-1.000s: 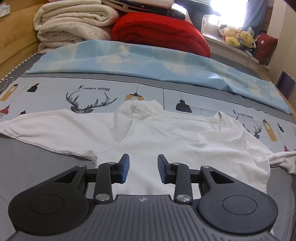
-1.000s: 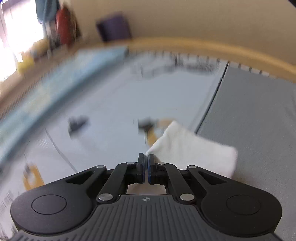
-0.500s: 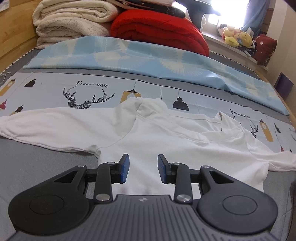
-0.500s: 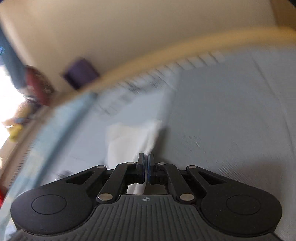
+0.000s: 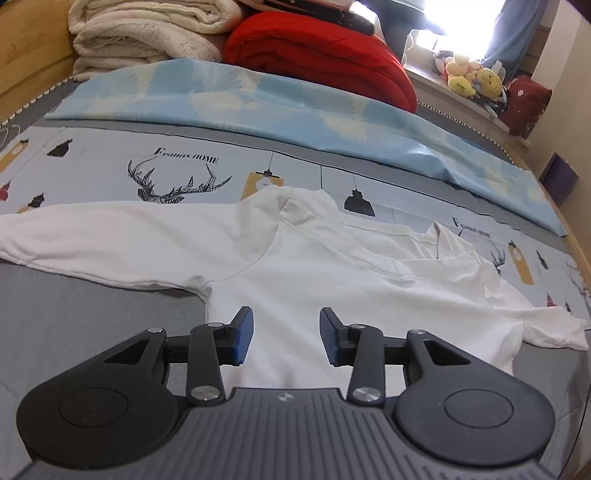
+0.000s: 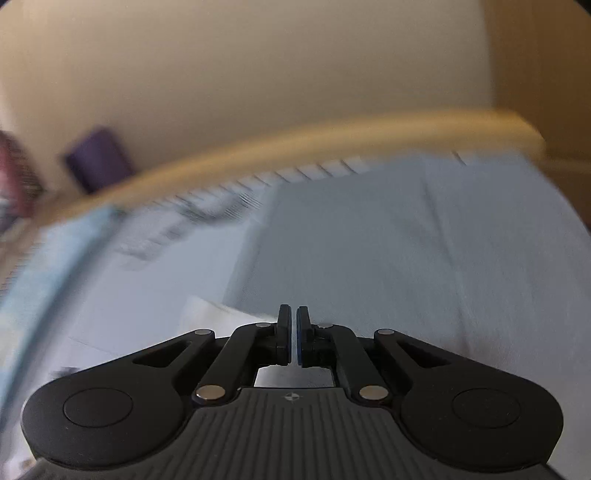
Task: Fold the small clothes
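Note:
A white long-sleeved shirt [image 5: 332, 280] lies spread across the printed bed sheet [image 5: 110, 162], one sleeve stretched far left, the other ending at the right. My left gripper [image 5: 286, 336] hovers over the shirt's lower body. Its jaws are opening, the blue pads [image 5: 243, 334] stand apart, and nothing is between them. The right wrist view is blurred. There my right gripper [image 6: 293, 332] shows a narrow slit as its jaws start opening, with no cloth in the slit. A white sleeve end [image 6: 218, 314] lies just left of its left finger.
Beyond the shirt lie a pale blue patterned cover [image 5: 295, 110], a red quilt [image 5: 325, 55] and stacked cream blankets [image 5: 147, 33]. Soft toys [image 5: 472, 77] sit on the sill at the right. A wooden bed rail [image 6: 295, 144] and a purple box [image 6: 98, 158] border the grey sheet [image 6: 406, 240].
The left pads have spread a little wider over the shirt. The right gripper has swung across the bed, and the white sleeve that was pinched between its pads now lies to their left.

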Demonstrator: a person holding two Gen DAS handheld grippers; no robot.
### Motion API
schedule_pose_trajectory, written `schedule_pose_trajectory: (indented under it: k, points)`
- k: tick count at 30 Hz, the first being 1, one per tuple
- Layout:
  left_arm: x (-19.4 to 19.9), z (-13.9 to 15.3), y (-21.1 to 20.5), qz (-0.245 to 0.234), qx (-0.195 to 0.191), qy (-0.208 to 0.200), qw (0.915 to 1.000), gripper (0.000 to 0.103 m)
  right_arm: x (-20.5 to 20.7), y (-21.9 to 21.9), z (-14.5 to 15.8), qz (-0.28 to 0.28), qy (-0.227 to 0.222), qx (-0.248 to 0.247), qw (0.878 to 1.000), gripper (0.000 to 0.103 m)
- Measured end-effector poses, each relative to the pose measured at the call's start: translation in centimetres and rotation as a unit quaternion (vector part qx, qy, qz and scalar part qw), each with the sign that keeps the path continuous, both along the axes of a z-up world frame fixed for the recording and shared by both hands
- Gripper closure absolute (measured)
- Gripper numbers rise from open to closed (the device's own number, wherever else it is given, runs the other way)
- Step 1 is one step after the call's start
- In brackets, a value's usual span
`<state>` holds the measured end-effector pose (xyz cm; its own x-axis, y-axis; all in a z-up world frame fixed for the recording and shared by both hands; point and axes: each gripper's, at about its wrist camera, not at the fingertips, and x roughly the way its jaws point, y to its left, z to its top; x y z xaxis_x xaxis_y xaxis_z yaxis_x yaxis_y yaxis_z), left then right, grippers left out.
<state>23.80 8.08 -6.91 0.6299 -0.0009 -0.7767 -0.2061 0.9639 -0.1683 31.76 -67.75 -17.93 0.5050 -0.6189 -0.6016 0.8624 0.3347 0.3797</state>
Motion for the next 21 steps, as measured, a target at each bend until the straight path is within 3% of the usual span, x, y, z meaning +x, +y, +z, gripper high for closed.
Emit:
schedule_pose_trajectory:
  k: [3,6,8,11,13,17,21]
  points:
    - [-1.0,0.3,0.6,-0.003,-0.011,-0.008,0.9999,0.054,-0.6,3.0,4.8,0.088,-0.059,-0.021,0.994,0.098]
    - [-2.7,0.8,0.9,-0.021,-0.019,-0.028,0.9992,0.047,-0.9,6.3,9.0,0.190,-0.088,-0.025,0.978,0.094]
    - [-4.5,1.3,0.8,-0.042,-0.007,-0.050,0.9978,0.043,-2.2,8.9,11.4,0.257,-0.100,-0.026,0.961,0.087]
    - [-7.3,2.2,0.4,-0.067,0.027,-0.076,0.9945,0.041,-5.4,12.8,14.6,0.361,-0.112,-0.019,0.926,0.080]
    - [-9.4,2.7,0.7,-0.081,0.022,-0.085,0.9929,0.041,-7.7,15.2,16.1,0.418,-0.111,-0.015,0.901,0.079]
    - [-14.0,2.7,1.1,-0.078,0.022,-0.080,0.9935,0.041,-12.9,20.7,16.6,0.498,-0.072,-0.012,0.864,0.078]
    - [-17.4,-1.2,1.9,-0.053,-0.004,-0.024,0.9983,0.042,-17.4,24.7,12.6,0.547,-0.021,0.029,0.836,0.078]
